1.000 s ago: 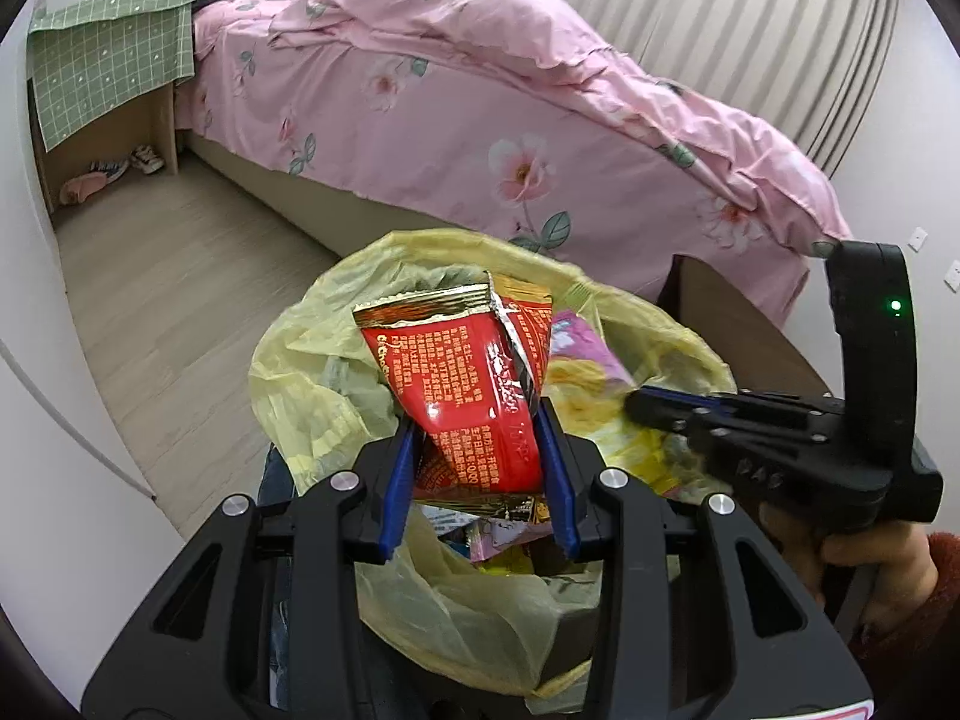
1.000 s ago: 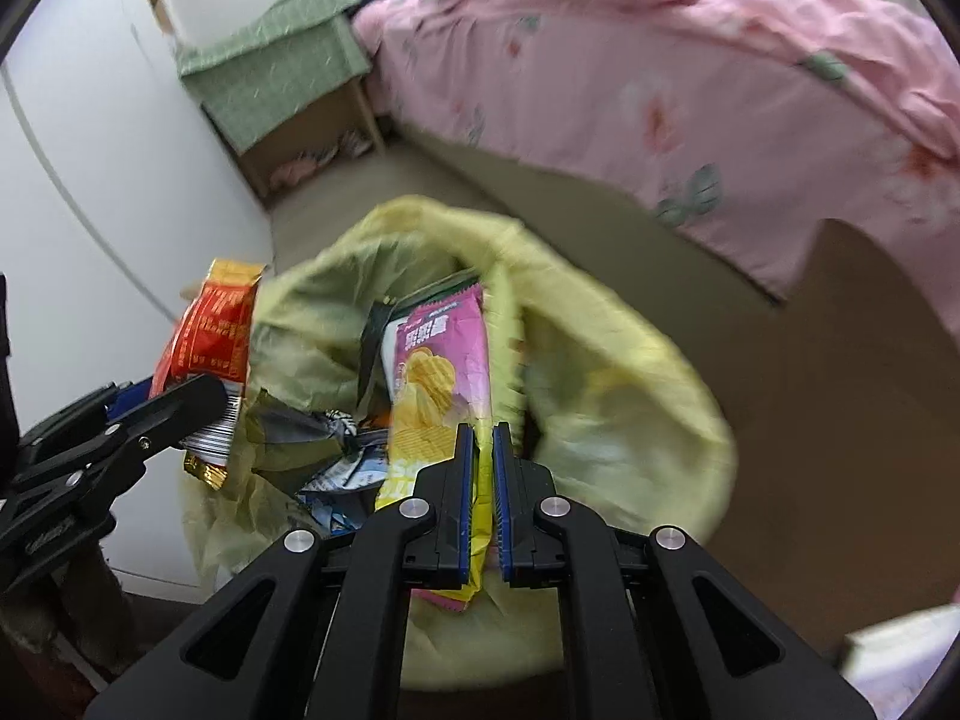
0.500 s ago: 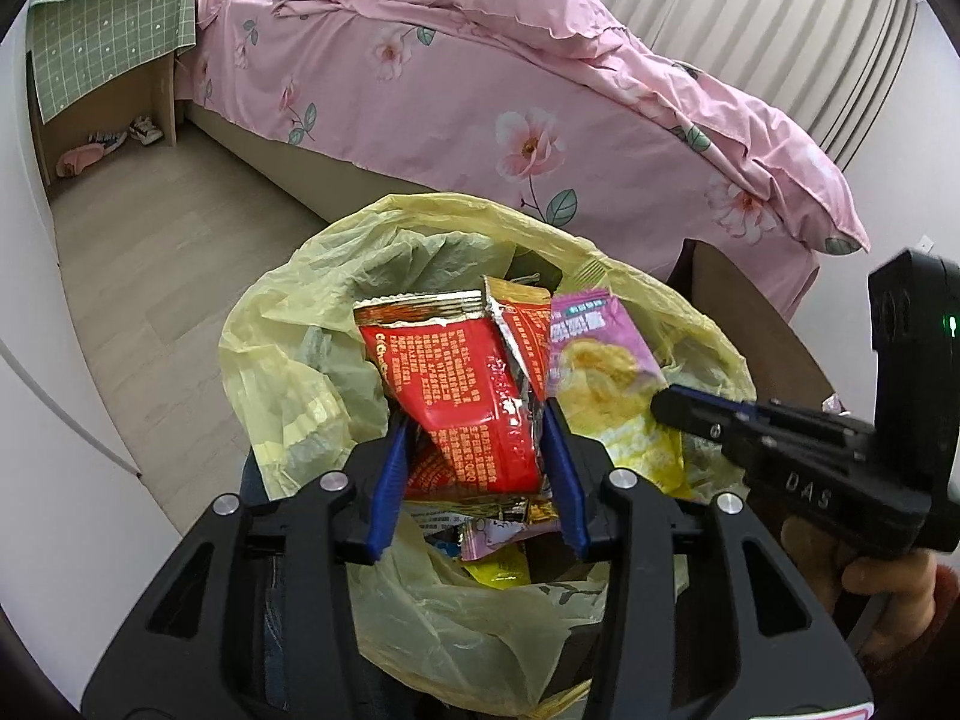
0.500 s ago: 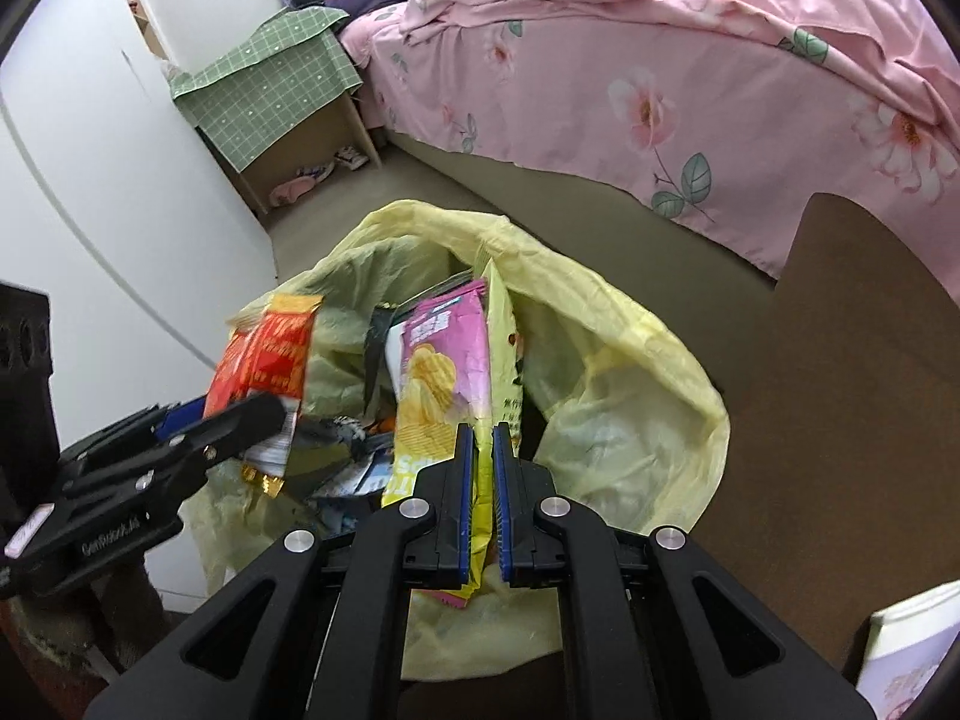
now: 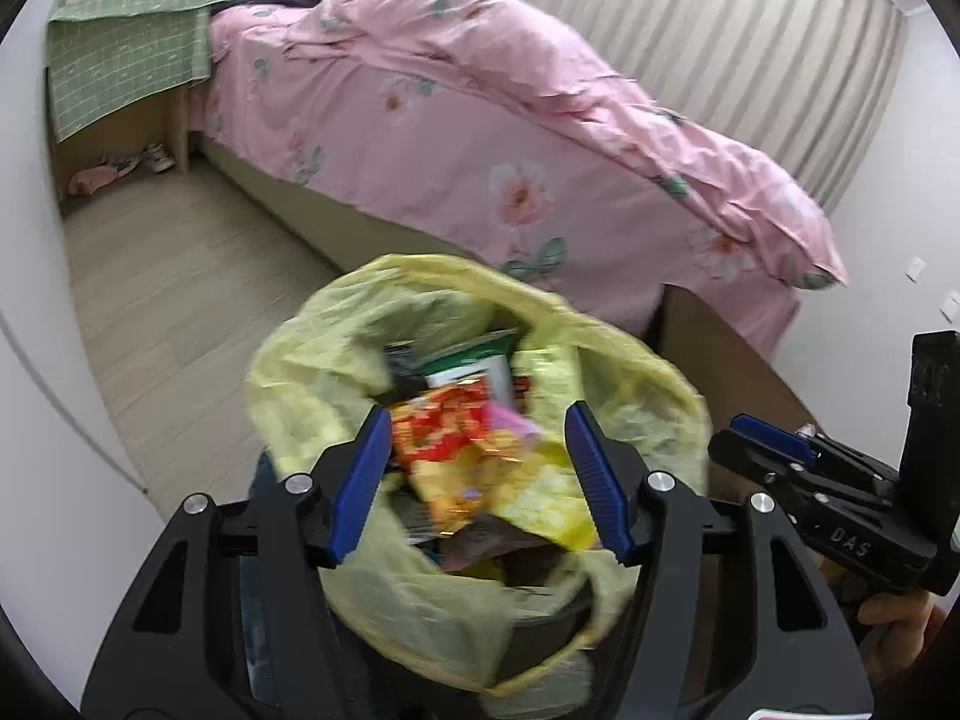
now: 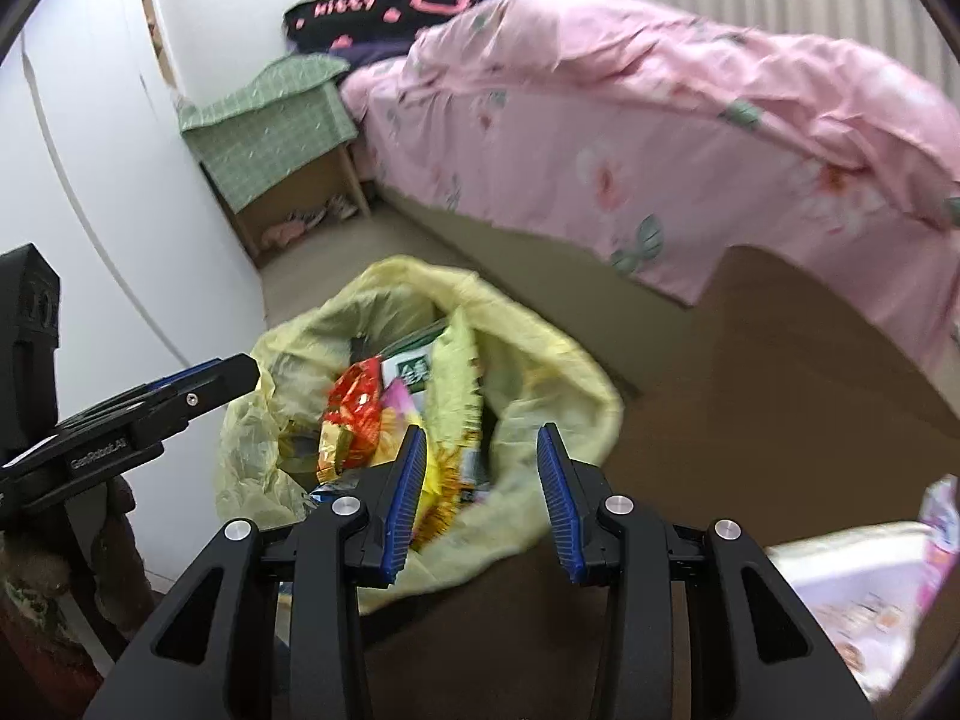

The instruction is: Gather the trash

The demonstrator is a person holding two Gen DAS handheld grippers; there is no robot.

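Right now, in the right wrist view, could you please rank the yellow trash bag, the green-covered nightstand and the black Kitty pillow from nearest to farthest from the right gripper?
1. The yellow trash bag, directly beneath the right gripper, whose jaws have just opened.
2. The green-covered nightstand, on the floor beyond the bag, upper left, beside the bed.
3. The black Kitty pillow, behind the nightstand at the bed's head.

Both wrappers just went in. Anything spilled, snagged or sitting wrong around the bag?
Nothing stands out. The red wrapper and the pink-and-yellow chip packet lie inside the yellow trash bag, none seen over its rim. The left gripper and right gripper have just been opening; both stand open, nothing clinging to either.
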